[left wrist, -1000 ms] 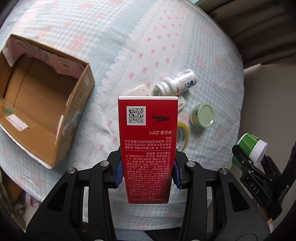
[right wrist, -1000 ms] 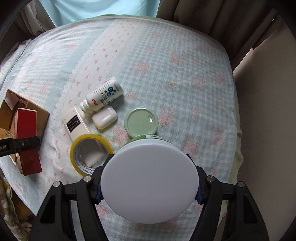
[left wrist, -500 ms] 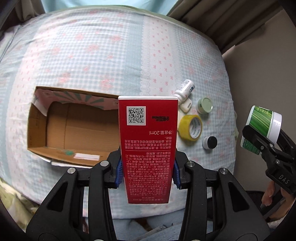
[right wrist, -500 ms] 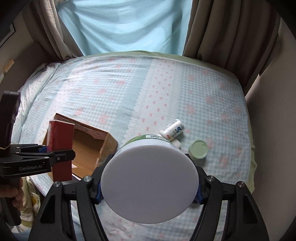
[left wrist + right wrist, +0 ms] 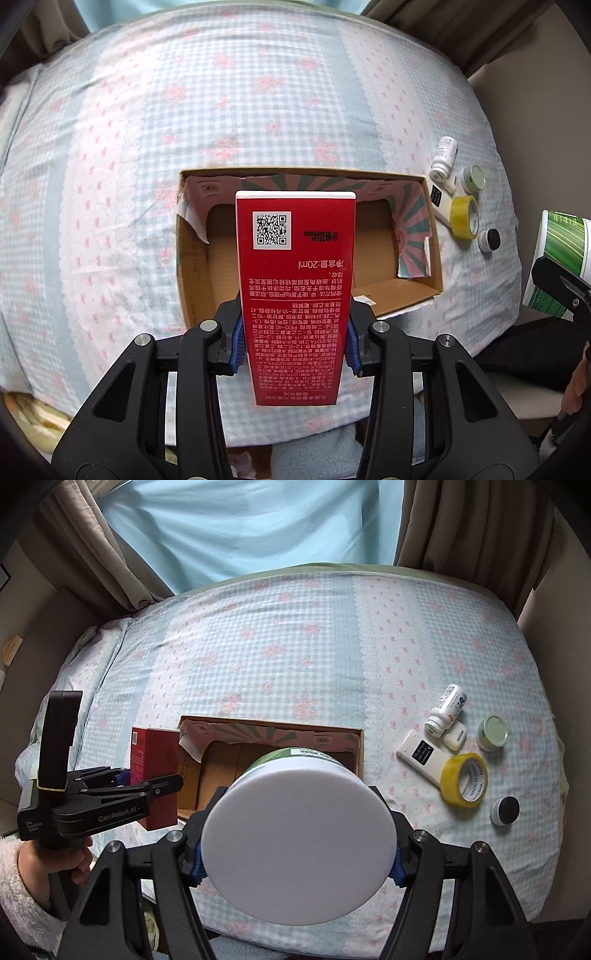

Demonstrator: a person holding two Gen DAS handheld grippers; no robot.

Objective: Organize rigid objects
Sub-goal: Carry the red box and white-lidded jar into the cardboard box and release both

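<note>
My left gripper (image 5: 294,341) is shut on a tall red carton (image 5: 295,288) and holds it upright above the near side of an open cardboard box (image 5: 436,258) on the bed. In the right wrist view the red carton (image 5: 153,771) hangs at the box's (image 5: 352,738) left end. My right gripper (image 5: 297,856) is shut on a green jar with a white lid (image 5: 297,838), held above the box's near right part. The jar (image 5: 557,266) shows at the right edge of the left wrist view.
To the right of the box lie a white pill bottle (image 5: 445,710), a white earbud case (image 5: 455,735), a pale green round tin (image 5: 492,732), a white flat device (image 5: 421,760), a yellow tape roll (image 5: 464,780) and a small black-lidded pot (image 5: 505,809). Curtains (image 5: 258,524) hang behind the bed.
Both grippers have pulled back and swung left from the loose items toward the cardboard box. The box now lies right under the red carton and the jar. Both grips are unchanged.
</note>
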